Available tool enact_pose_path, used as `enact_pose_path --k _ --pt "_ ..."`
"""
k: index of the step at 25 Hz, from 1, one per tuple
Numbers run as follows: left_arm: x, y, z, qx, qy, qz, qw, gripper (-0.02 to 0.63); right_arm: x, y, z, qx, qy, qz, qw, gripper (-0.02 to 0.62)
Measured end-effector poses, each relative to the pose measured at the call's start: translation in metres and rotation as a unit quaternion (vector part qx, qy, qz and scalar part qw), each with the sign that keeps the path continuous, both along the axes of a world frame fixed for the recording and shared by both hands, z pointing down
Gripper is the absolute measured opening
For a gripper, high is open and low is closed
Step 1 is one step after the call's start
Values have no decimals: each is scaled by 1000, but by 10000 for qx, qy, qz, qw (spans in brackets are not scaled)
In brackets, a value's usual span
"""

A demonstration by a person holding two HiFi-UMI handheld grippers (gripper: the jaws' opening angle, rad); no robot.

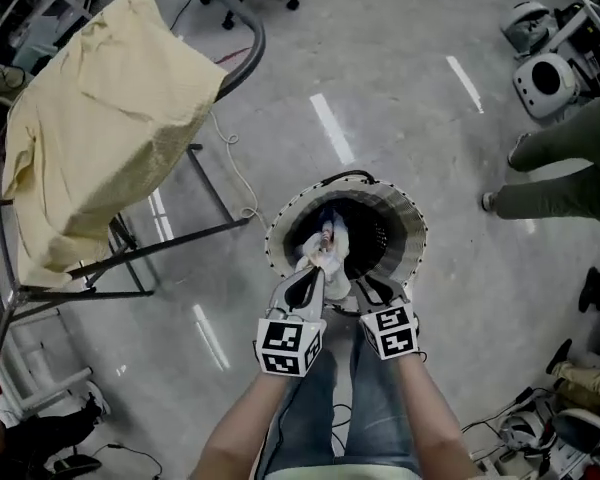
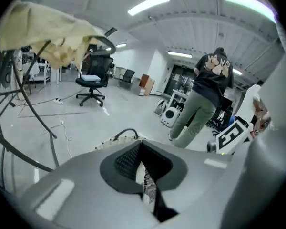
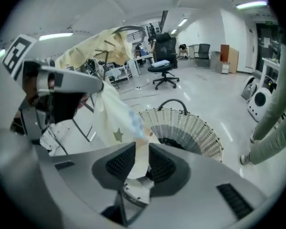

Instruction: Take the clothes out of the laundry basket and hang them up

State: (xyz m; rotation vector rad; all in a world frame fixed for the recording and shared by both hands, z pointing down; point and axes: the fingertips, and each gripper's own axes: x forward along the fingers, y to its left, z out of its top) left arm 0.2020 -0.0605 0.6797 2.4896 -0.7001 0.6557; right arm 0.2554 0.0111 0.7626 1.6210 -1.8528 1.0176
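White garment (image 1: 326, 249) above the wicker laundry basket (image 1: 412, 230).
Head view: lifted over the basket mouth by the left gripper (image 1: 317, 268), with the right gripper (image 1: 360, 286) close beside. Left gripper view: pressed together on a sliver of garment. Right gripper view: opening, with star-printed garment between the pads.

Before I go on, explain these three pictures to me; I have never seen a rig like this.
A person holds a two-jaw tool in each hand. The head view looks down from a camera on their head; the other two views look along each tool's jaws. On the floor stands a laundry basket, beside a rack draped with a yellow cloth. The left tool is shut on a white garment held above the basket. The right tool is opening its jaws, with the same garment between them.
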Motion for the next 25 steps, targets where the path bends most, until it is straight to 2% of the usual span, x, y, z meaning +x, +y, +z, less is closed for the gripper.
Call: enact_pose_path --k 6,10,13,14,15,16,17,21,25 --pt "-45 4 -128 367 630 -233 9971 11 -69 33 -48 -123 -58 -610 9980 149" --pt "-84 5 -212 689 1085 -354 9911 11 -127 38 -83 -101 -330 -749 9966 206" --pt "-117 2 -270 1007 1340 -483 9847 11 -164 24 -116 108 -209 -1045 9942 222" --pt "-130 1 -287 1138 1416 -531 9819 11 -174 18 -127 219 -141 -1118 9934 214" --pt "-144 0 -304 1275 1473 -596 9790 11 -184 12 -141 351 -48 -1170 9925 173" --pt "-159 -2 -319 1411 1504 -686 9761 11 -192 6 -157 504 54 -1222 9912 94" --pt "-176 -6 -332 1541 1515 -801 9731 11 -200 -1 -172 663 123 -1296 9893 43" --pt "-249 -24 -371 1934 1473 -1354 9605 11 -235 -27 -232 1269 77 -1829 9749 25" --pt "-318 -32 -392 2329 1084 -1751 9504 11 -274 -45 -286 1695 183 -2464 9541 20"
